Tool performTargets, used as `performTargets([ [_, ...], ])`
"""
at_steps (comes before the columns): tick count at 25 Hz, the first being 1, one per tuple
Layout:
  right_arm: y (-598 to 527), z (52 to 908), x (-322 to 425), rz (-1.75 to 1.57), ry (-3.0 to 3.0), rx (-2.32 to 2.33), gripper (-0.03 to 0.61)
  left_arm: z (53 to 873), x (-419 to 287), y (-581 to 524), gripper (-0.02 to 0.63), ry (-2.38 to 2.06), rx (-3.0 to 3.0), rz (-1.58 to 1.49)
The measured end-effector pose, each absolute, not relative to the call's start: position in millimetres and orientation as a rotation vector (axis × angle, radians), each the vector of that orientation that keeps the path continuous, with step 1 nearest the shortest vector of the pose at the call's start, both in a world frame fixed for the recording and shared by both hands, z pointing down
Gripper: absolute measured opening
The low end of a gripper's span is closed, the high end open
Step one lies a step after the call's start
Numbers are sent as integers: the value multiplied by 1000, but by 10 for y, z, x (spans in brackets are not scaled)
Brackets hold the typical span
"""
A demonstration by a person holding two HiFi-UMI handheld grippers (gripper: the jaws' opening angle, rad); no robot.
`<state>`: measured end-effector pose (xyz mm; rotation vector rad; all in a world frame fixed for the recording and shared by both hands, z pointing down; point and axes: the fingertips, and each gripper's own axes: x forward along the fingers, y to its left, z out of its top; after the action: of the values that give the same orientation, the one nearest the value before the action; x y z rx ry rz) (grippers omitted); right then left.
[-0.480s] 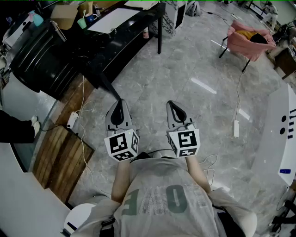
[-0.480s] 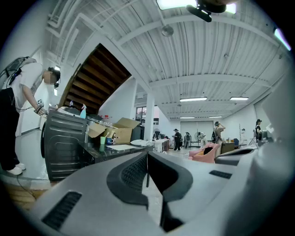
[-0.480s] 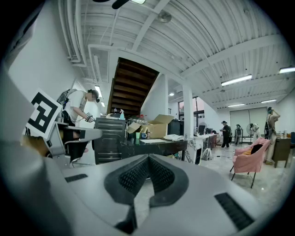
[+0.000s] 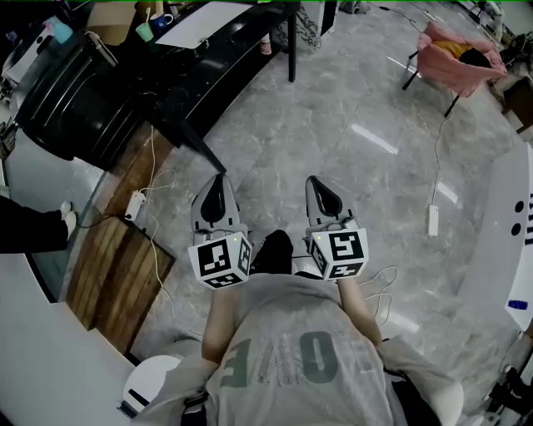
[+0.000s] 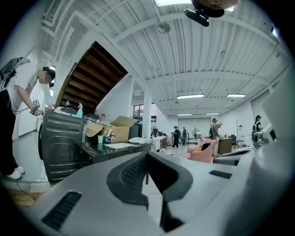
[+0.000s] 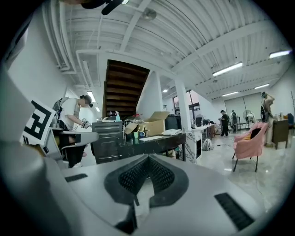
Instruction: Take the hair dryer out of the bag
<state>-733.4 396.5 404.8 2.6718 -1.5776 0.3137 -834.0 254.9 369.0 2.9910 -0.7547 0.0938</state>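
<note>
I'm holding both tools out in front of me at waist height over the grey stone floor [image 4: 333, 125], side by side and clear of everything. The left gripper [image 4: 216, 183] has its fingers [image 5: 131, 173] pressed together with nothing between them. The right gripper [image 4: 315, 183] is the same, closed tight and empty. I read this as a carrying posture, with the fingers kept closed so nothing snags while I get into position.

I can find neither the hair dryer nor the bag in any view. The likeliest place to search is the black surface [image 4: 200, 83] ahead to my left. It carries a cardboard box [image 4: 117, 21] towards its left end, cups [image 4: 146, 33] just beside the box, and a white sheet [image 4: 208, 25] further right. No bag shows on it. A pink chair [image 4: 458, 58] stands well apart on the floor, off to the right.

By my judgement the task has not started. I need to find the bag first, then open the fingers before reaching in.
</note>
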Motion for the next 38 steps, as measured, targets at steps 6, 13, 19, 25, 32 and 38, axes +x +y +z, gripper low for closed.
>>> performTargets([
  [6, 3877, 4213, -7137, 401, -1604, 2714, 31, 3822, -8156, 2347, 29, -758, 2987, 122],
  [13, 3440, 4582, -6506, 359, -1578, 2696, 31, 4057, -7423, 1875, 29, -720, 3040, 49],
  [19, 2532, 4617, -5518, 388, -1571, 2662, 31, 4140, -6354, 956, 31, -696, 3031, 68],
  [25, 1488, 4356, -4378, 401, -1578, 2612, 31, 3952, -5138, 31, 31, -676, 3020, 54],
  [32, 466, 4285, -3395, 378, -1639, 2591, 31, 3804, -4154, -819, 29, -717, 3018, -12],
  [38, 155, 4271, -3149, 365, -1676, 2583, 31, 3946, -3975, -1035, 30, -743, 2999, 56],
])
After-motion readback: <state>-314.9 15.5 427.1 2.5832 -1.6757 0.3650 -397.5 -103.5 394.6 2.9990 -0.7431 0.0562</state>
